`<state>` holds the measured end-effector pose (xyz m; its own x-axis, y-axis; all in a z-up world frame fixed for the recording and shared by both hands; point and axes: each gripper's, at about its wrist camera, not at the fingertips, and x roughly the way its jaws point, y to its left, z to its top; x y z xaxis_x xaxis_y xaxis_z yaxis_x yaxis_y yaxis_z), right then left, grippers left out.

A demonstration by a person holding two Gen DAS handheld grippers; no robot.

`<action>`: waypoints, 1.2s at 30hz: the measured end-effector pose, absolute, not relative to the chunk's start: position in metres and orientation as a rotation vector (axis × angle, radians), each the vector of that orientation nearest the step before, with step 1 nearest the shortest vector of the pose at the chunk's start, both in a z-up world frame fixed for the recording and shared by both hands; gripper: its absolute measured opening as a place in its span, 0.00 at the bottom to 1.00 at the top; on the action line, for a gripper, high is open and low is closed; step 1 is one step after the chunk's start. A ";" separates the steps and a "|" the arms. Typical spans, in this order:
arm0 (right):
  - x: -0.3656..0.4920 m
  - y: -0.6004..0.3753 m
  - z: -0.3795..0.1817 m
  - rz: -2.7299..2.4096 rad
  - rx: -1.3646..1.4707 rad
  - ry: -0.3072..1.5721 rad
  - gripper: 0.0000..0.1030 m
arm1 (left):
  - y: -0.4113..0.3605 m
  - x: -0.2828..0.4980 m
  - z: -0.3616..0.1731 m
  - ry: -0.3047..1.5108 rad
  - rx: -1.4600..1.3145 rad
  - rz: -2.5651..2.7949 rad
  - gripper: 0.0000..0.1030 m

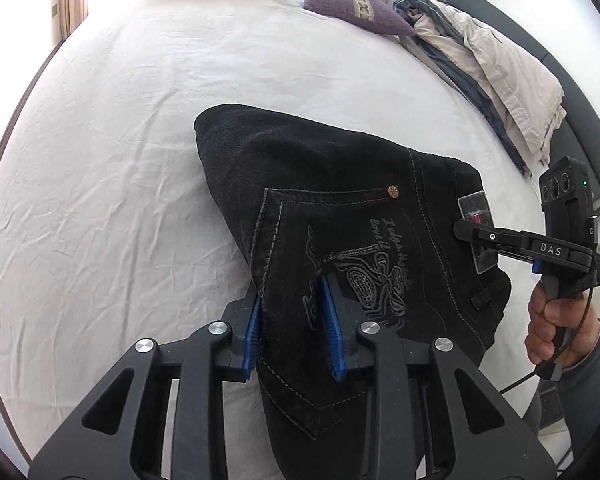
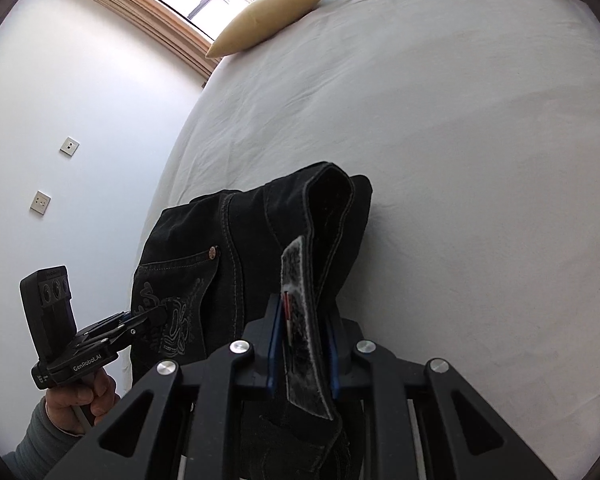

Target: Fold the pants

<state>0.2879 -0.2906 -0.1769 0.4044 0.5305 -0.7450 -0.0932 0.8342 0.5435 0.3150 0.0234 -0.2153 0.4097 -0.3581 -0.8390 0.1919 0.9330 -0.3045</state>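
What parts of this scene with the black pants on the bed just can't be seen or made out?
- Legs of the black pants: both views, folded under or hidden by the gripper frames.
- Left gripper pad contact: left wrist view, dark cloth hides it.
- Embroidered writing on the pocket: too small.
- Waistband patch: right wrist view, seen edge-on in the right gripper.
- Person: only hands and sleeves.

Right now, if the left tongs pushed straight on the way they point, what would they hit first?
The left tongs already straddle the black denim pants, so more denim comes first, probably with the white bed sheet beneath; depth is unclear.
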 end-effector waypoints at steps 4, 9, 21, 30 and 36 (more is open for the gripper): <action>0.290 -0.294 -0.187 0.397 0.514 1.099 0.40 | 0.036 0.314 -0.220 1.077 -0.188 -0.321 0.50; 0.267 -0.304 -0.170 0.341 0.514 1.040 0.54 | 0.050 0.287 -0.201 1.013 -0.177 -0.222 0.72; 0.103 -0.255 -0.027 0.117 0.043 0.539 1.00 | 0.018 0.110 -0.066 0.523 0.090 0.118 1.00; 0.033 -0.229 0.049 0.111 0.059 0.442 1.00 | 0.006 0.015 0.014 0.420 0.021 0.105 1.00; 0.007 -0.218 0.069 0.057 0.020 0.463 1.00 | 0.008 0.010 0.012 0.590 -0.057 0.125 1.00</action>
